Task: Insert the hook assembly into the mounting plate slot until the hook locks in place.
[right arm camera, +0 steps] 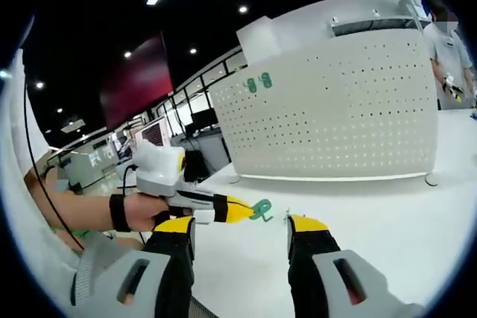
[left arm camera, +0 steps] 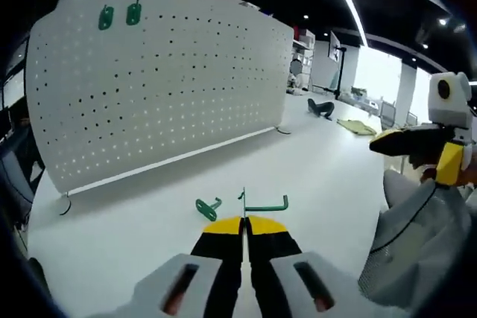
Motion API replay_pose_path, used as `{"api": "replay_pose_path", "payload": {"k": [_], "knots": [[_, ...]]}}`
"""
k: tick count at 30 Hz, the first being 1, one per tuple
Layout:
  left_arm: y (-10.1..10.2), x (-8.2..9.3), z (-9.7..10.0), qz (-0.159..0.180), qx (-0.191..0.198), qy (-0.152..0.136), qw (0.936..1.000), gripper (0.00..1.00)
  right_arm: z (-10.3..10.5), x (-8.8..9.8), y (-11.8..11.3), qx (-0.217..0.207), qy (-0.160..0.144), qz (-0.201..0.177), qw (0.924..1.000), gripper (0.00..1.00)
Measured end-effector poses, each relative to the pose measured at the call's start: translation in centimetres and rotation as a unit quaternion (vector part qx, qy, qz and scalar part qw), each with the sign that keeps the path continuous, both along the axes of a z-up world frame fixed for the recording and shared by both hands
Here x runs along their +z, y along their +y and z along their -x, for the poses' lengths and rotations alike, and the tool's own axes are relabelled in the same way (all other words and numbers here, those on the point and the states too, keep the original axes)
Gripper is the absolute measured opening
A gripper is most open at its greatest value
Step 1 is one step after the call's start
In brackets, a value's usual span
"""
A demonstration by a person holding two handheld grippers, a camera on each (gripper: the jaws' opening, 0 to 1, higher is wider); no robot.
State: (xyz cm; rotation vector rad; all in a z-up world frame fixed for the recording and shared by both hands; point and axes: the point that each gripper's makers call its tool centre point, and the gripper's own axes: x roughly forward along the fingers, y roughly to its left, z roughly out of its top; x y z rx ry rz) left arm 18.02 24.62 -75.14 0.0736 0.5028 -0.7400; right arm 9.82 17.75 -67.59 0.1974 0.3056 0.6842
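Observation:
My left gripper (left arm camera: 244,221) is shut, and a green hook (left arm camera: 266,204) sticks out from its yellow tips just above the white table. A second green hook (left arm camera: 209,207) lies on the table just to the left of those tips. The white pegboard (left arm camera: 156,87) stands upright behind, with two green hooks (left arm camera: 119,15) mounted near its top left. In the right gripper view my right gripper (right arm camera: 242,229) is open and holds nothing. The left gripper (right arm camera: 250,212) comes in from the left there with the green hook (right arm camera: 261,208) at its tips, in front of the pegboard (right arm camera: 335,109).
The right gripper (left arm camera: 384,141) hovers at the right edge of the left gripper view, above a grey sleeve (left arm camera: 402,236). A dark object (left arm camera: 322,107) and a yellow-green cloth (left arm camera: 356,126) lie far back. A person (right arm camera: 447,50) stands beside the pegboard's right end.

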Motion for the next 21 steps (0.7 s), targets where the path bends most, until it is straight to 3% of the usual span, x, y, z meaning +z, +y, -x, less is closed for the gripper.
{"api": "replay_pose_path", "payload": {"k": [21], "knots": [[-2.7,3.2,2.9,0.091,-0.034,-0.027,0.9949,0.01,0.0,-0.4,0.0,-0.006,0.018,-0.024,0.9995,0.43]]}}
